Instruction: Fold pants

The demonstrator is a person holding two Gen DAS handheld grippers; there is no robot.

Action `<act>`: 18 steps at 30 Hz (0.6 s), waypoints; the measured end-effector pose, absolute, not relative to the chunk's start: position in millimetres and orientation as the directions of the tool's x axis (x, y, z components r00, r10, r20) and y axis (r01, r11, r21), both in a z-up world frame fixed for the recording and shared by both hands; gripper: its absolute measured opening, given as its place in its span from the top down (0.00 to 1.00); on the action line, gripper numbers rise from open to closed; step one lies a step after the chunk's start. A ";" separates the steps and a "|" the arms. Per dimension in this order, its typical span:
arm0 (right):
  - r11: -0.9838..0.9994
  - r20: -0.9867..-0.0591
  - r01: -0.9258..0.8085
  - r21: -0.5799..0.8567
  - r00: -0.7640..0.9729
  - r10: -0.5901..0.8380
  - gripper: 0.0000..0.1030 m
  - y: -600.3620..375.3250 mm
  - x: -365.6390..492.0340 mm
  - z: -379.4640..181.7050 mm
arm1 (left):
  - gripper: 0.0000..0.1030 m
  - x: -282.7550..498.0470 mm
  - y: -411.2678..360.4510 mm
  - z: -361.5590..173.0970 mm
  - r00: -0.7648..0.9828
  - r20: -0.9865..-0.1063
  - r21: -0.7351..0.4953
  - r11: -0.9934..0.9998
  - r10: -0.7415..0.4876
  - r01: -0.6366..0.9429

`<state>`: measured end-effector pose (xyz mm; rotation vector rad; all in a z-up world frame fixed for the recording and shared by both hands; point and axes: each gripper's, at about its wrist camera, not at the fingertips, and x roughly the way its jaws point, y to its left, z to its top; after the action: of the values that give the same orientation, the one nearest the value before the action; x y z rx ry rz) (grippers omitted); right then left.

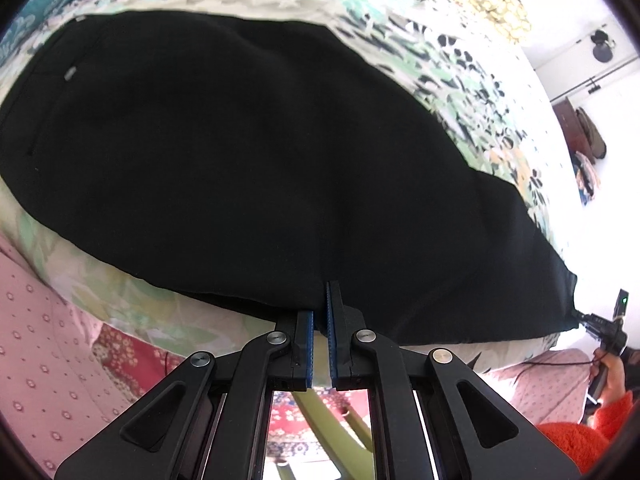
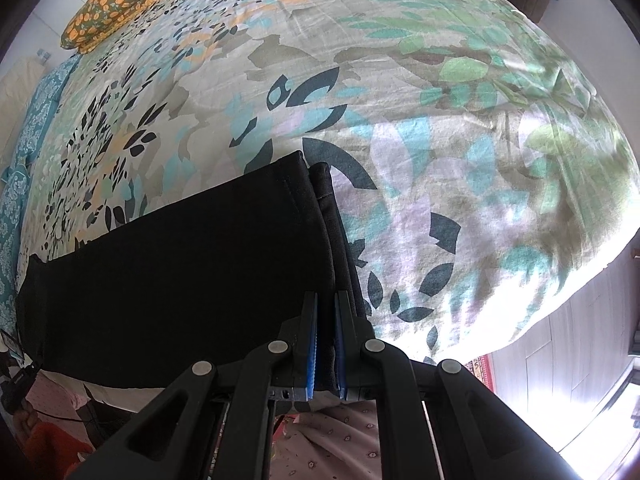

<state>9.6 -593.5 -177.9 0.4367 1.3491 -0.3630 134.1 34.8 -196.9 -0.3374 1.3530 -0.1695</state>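
Left hand-held gripper (image 1: 320,312): clamping near edge of black pants (image 1: 240,160); right hand-held gripper (image 2: 326,320): pinching doubled hem end (image 2: 316,184). Pants lying flat along floral bed (image 2: 440,160), legs stacked. Advising: keeping both pinches taut, lifting evenly, carrying hem toward waistband, aligning edges before releasing. Hidden: cloth under jaws, underside layers; waistband detail disappearing in black; person's orange sleeve (image 1: 568,432) cut off.

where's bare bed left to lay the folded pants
Free: the floral bedsheet beyond and to the right of the pants' hems, up to the orange pillow. Crowded: the near bed edge, where the pants lie, pinched by both grippers.
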 end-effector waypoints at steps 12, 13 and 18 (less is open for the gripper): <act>0.882 -0.994 0.471 0.024 0.108 -0.030 0.92 -589.1 16.8 -189.3 | 0.93 138.0 28.9 -209.3 0.188 -0.936 -0.313 0.948 -0.297 -0.060; 0.882 -0.994 0.470 0.020 0.107 -0.035 0.92 -588.2 16.7 -189.3 | 0.91 137.6 29.0 -208.8 0.188 -0.937 -0.309 0.949 -0.293 -0.062; 0.879 -0.993 0.477 -0.004 0.102 -0.060 0.89 -586.7 15.0 -188.6 | 0.83 132.6 36.7 -206.8 0.176 -0.939 -0.315 0.944 -0.296 -0.094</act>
<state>15.0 -586.7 -188.6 0.3575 1.4207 -0.4089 132.6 36.7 -206.8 -0.3335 1.3944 -0.1463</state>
